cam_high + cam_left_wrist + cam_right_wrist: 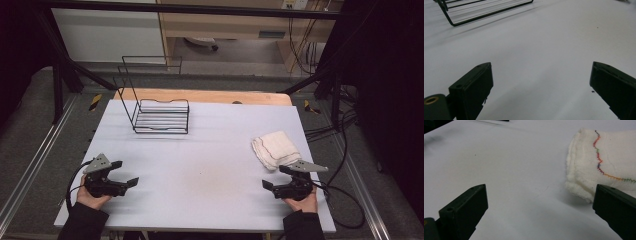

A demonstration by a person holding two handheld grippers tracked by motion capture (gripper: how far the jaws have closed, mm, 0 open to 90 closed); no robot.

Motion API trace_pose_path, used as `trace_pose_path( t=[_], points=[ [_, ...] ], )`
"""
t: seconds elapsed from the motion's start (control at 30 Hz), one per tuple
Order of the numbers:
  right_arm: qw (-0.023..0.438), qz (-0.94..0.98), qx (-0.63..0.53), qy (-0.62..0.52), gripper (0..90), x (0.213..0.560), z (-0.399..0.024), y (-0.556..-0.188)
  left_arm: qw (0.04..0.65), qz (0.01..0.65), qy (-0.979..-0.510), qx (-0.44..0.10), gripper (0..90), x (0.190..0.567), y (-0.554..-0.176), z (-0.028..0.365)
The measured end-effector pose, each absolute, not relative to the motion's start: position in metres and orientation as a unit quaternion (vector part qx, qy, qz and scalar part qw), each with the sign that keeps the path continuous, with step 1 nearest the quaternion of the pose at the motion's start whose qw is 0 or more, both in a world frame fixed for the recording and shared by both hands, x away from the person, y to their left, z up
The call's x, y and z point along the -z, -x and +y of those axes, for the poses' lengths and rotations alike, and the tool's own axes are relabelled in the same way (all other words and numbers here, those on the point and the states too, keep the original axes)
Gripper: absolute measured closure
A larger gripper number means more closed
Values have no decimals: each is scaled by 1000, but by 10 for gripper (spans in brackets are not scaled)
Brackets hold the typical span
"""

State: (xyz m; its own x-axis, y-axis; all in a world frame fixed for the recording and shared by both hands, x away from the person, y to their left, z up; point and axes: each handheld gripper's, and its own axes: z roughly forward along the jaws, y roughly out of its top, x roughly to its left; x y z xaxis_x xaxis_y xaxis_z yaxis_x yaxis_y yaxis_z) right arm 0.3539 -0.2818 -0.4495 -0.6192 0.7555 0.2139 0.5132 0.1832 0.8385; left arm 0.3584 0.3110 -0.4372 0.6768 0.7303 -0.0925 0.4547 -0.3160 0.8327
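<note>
While I held both low over counter [200,150], left gripper [126,173] gaped empty; right gripper [274,177] gaped beside folded cloth [274,148].

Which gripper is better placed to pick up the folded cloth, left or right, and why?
Right. The right gripper sits open just beside the cloth, which fills the near right of its own view. The left gripper, also open, rests across the table, nearer the wire rack.
</note>
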Motion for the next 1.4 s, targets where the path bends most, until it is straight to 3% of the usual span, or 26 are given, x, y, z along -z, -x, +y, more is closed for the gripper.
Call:
trace_pose_path(
  t=[1.0,1.23,1.4],
  points=[
    [149,765,-460,-425,30,440,-267,-365,444,366,-802,-158,47,437,-357,306],
    [164,773,-438,-429,98,437,-253,-382,444,369,-801,-159,48,437,-357,307],
    [187,781,-417,-426,221,433,-247,-398,441,368,-803,-159,49,437,-357,307]
  ],
)
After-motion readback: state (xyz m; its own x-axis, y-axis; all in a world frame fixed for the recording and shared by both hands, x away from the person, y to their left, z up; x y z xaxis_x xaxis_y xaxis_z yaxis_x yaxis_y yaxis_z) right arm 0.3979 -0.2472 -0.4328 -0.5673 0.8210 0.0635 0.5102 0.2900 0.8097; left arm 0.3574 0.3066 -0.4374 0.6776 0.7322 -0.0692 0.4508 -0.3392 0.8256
